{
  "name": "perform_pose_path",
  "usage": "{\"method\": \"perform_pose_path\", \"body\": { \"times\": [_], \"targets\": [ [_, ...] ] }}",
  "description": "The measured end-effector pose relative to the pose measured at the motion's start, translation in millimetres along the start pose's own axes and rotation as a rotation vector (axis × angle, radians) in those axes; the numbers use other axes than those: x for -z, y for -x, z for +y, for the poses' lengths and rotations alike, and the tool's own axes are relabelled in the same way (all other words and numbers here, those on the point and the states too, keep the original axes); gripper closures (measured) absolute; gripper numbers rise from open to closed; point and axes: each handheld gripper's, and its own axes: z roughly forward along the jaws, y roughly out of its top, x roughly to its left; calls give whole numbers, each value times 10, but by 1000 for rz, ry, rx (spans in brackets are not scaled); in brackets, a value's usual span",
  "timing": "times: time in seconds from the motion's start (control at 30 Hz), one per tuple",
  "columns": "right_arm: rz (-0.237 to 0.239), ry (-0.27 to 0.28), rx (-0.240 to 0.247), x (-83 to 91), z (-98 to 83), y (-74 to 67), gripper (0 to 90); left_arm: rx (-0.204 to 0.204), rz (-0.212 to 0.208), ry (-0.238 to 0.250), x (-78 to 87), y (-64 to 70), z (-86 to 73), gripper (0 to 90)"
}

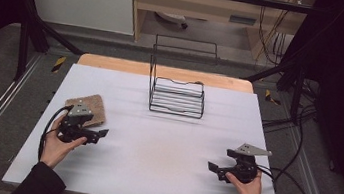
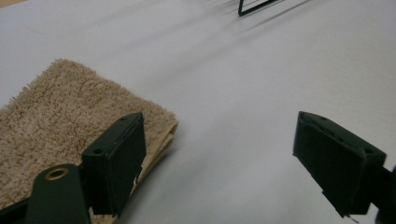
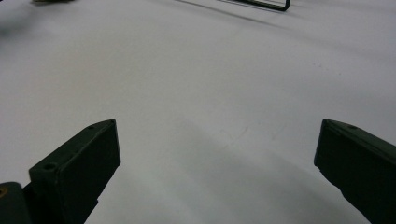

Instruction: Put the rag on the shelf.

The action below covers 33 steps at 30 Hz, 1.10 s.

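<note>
Left gripper (image 1: 99,133) at 4 o'clock of folded towel (image 1: 90,108), jaws spread wide, nothing pinched, ready to grab its edge.

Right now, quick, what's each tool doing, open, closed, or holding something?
Left tool: open, holding nothing; one jaw is over the edge of the tan towel.
Right tool: open, holding nothing, above the bare white table.

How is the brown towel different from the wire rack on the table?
The towel is tan, soft and lies folded flat; the wire rack is black, open metal and stands up with a tall back. The towel sits at the table's left side by the left hand-held gripper; the rack sits at the far middle. Both rest on the white table.
</note>
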Motion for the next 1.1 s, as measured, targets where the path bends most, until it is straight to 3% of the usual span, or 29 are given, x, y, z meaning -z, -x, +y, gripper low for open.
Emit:
{"method": "perform_pose_path", "body": {
  "times": [0.17, 0.23, 0.4, 0.57, 0.7, 0.87, 1.1],
  "targets": [
    [0, -2, 1, -4, 3, 3, 9, 7, 52, -6, -77, -67, 45, 263],
    [-1, -7, 2, -12, 2, 3, 10, 20, 57, -4, -104, -105, 57, 341],
    [-2, -10, 1, -14, 2, 3, 11, 40, 69, -14, -196, -177, 70, 412],
    [-1, -15, 6, -23, 1, 3, 11, 48, 82, -54, -313, -199, 51, 480],
    [-2, -18, 2, -23, 1, 0, 11, 29, 102, -83, -405, -185, 44, 524],
    [-2, -18, 7, -19, 2, 4, 11, 47, 106, -98, -457, -231, 5, 588],
    [-4, -19, 6, -23, 2, 4, 11, 44, 125, -119, -489, -240, -11, 627]
  ]
}}
